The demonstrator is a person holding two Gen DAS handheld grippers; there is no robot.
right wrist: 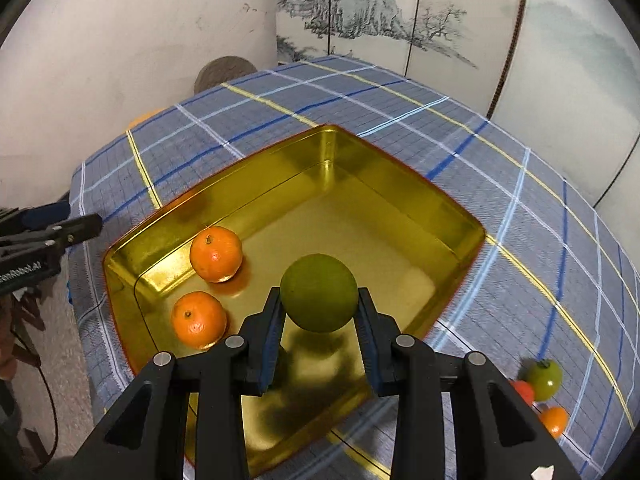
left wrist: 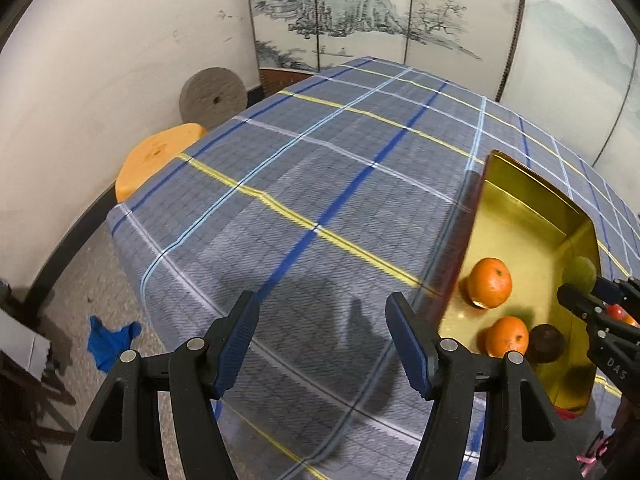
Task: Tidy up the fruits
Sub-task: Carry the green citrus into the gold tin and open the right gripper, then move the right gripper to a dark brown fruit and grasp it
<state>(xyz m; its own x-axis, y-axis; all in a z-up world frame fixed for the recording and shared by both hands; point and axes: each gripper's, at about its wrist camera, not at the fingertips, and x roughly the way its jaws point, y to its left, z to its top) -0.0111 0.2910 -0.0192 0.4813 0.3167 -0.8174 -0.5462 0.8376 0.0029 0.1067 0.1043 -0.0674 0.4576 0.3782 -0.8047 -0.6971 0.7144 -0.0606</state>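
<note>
Right wrist view shows the right gripper (right wrist: 319,312) poised above the gold tin (right wrist: 400,184), its fingers (right wrist: 272,320) clamped on a round green fruit (right wrist: 319,298) that hangs clear of the tin's floor. Inside the tin, toward its left wall, two oranges lie close together: one orange (right wrist: 216,254) farther back and a second orange (right wrist: 199,319) nearer the camera. In the left wrist view a dark round fruit (left wrist: 546,343) also sits in the tin, touching or just beside the nearer orange. The left gripper (left wrist: 322,344) hovers over the plaid-covered counter (left wrist: 320,160) just left of the tin, its fingers (left wrist: 240,336) spread apart with nothing between them. Out on the cloth, right of the tin, a green tomato-like fruit (right wrist: 545,378), a small red fruit (right wrist: 522,392) and a small orange fruit (right wrist: 554,420) sit in a loose cluster near the counter's edge.
</note>
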